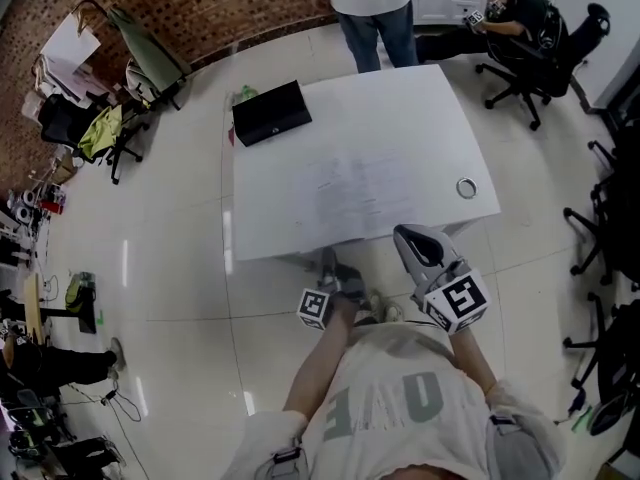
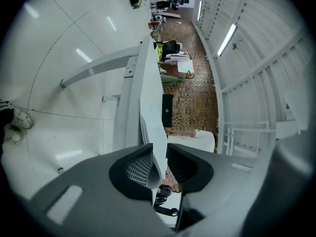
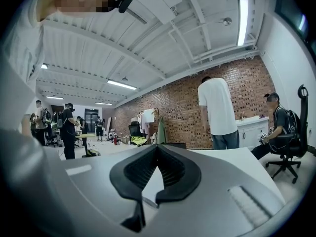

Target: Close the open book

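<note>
Two jaws of the left gripper (image 2: pixel 159 157) stand apart around the near edge of the open book (image 1: pixel 345 193), which lies flat on the white table (image 1: pixel 420 118) toward its near side, while the right gripper (image 3: pixel 157 149), just beside it at the table's edge, is empty with its jaws together.

One table (image 1: pixel 420 118), one book (image 1: pixel 350 193), one black box (image 1: pixel 271 113), two hand-held grippers (image 1: pixel 329 263) (image 1: pixel 418 246).

Worktop (image 1: pixel 400 118) is mostly open: flat open book (image 1: pixel 350 193) mid-surface, black box (image 1: pixel 271 113) on far-left corner, standing person (image 1: pixel 375 18) crowds far edge, office chair (image 1: pixel 548 63) far right, left floor (image 1: pixel 170 238) free.
</note>
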Motion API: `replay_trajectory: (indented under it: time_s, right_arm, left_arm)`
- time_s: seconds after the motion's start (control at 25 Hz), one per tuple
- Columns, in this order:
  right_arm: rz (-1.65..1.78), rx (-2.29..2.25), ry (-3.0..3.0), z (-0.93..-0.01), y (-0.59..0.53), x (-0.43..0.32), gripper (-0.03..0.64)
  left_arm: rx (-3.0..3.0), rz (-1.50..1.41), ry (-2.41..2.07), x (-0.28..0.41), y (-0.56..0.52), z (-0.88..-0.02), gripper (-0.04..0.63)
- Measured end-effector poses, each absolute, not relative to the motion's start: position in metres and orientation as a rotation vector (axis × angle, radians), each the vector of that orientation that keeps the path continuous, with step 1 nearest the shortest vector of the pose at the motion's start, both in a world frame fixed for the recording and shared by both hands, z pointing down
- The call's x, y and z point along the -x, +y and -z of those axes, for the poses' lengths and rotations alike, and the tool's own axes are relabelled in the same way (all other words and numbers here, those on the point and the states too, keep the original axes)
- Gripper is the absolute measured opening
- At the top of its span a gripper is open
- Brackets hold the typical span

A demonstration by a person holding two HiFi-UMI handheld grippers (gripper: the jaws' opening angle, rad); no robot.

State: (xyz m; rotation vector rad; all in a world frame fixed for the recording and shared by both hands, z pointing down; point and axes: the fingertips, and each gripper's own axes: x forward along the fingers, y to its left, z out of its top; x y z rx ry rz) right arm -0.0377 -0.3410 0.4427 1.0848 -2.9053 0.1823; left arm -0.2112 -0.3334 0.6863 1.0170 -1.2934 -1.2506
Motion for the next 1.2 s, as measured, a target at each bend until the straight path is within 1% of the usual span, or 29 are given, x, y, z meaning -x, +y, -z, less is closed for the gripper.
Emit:
replay_trajectory:
  time_s: [0.32, 1.2]
  right_arm:
    - [-0.203, -1.106, -2.87, -0.448, -0.351, 0.035, 0.003]
    - [-0.275, -1.075, -2.848, -0.464, -0.349, 0.043, 0.003]
  left_arm:
    - [-0.918, 1.255, -1.287, 0.208, -0.338, -0.707, 0.115]
    - [-0.919, 1.29, -1.234, 0.203, -0.348, -0.702, 0.1]
